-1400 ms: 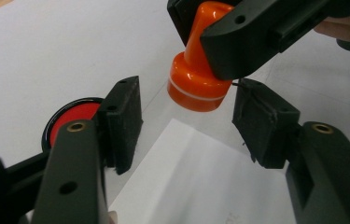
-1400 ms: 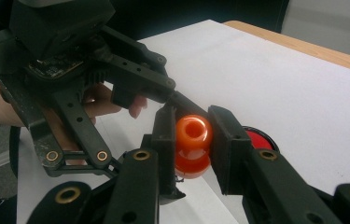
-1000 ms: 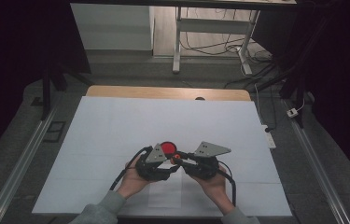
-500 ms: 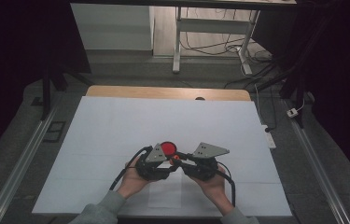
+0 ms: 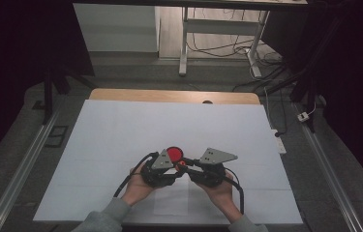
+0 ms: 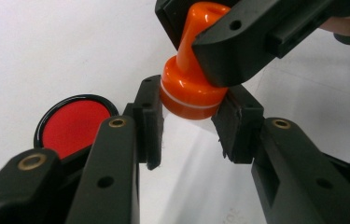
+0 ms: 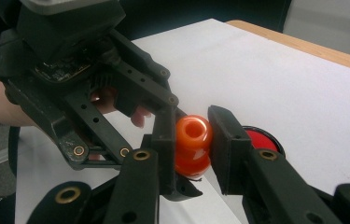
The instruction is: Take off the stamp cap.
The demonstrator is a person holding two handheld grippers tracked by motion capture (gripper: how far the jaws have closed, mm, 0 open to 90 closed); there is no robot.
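An orange stamp-shaped piece (image 6: 189,91) with a round base and a narrow handle hangs just above the white sheet. My right gripper (image 7: 192,135) is shut on its handle (image 7: 192,133). My left gripper (image 6: 189,121) has just been closing, and its pads now press on both sides of the base. In the high view both grippers meet at the near middle of the sheet, left gripper (image 5: 177,167) and right gripper (image 5: 184,164) tip to tip. A red disc with a black rim (image 6: 72,126) lies flat on the sheet just beyond them (image 5: 174,154).
The white sheet (image 5: 169,121) covers most of the table, with a wooden strip (image 5: 169,95) along the far edge. Metal rails (image 5: 22,169) run down both sides. A white adapter (image 5: 279,143) lies off the sheet's right edge.
Both hands and the red disc stand where they were. From above no clear difference shows.
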